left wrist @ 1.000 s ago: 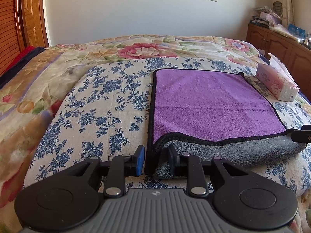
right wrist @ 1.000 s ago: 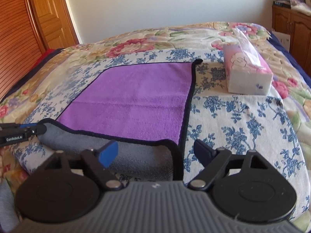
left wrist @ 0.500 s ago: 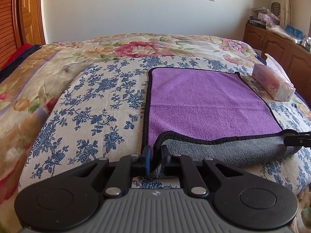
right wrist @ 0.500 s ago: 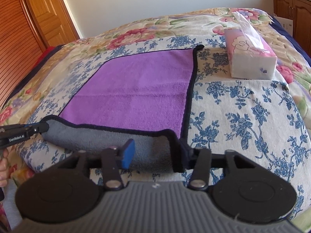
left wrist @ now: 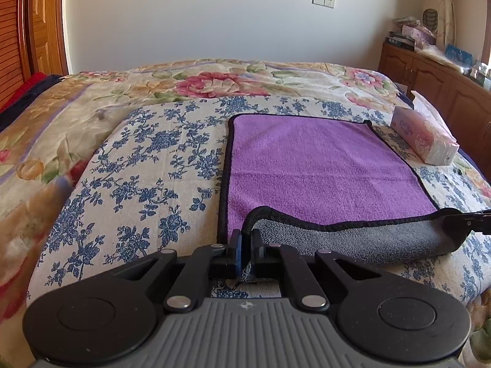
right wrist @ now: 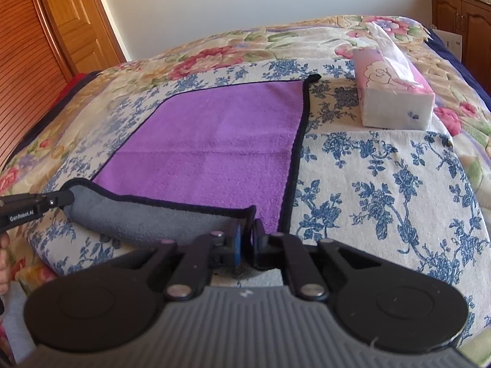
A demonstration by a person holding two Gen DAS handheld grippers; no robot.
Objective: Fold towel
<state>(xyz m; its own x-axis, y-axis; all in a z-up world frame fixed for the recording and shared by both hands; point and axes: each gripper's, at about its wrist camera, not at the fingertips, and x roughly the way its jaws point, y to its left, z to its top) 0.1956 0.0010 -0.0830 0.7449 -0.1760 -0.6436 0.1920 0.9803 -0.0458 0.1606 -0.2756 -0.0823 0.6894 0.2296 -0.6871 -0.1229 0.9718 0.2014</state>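
Observation:
A purple towel (left wrist: pixel 319 165) with a grey underside and black trim lies spread on the bed; it also shows in the right wrist view (right wrist: pixel 214 147). Its near edge is curled up, grey side out. My left gripper (left wrist: pixel 245 245) is shut on the towel's near left corner. My right gripper (right wrist: pixel 245 242) is shut on the near right corner. Each gripper's tip shows in the other's view, the right one at the far right (left wrist: pixel 466 220), the left one at the far left (right wrist: pixel 46 204).
A pink tissue box (right wrist: pixel 392 98) lies on the bed just right of the towel, also in the left wrist view (left wrist: pixel 423 138). The floral bedspread (left wrist: pixel 147 165) extends left. A wooden cabinet (left wrist: pixel 435 76) stands at the right, a wooden door (right wrist: pixel 76 18) at the left.
Both grippers have closed onto the towel's near corners; the right one was wide open a second ago. The near edge has lifted a little.

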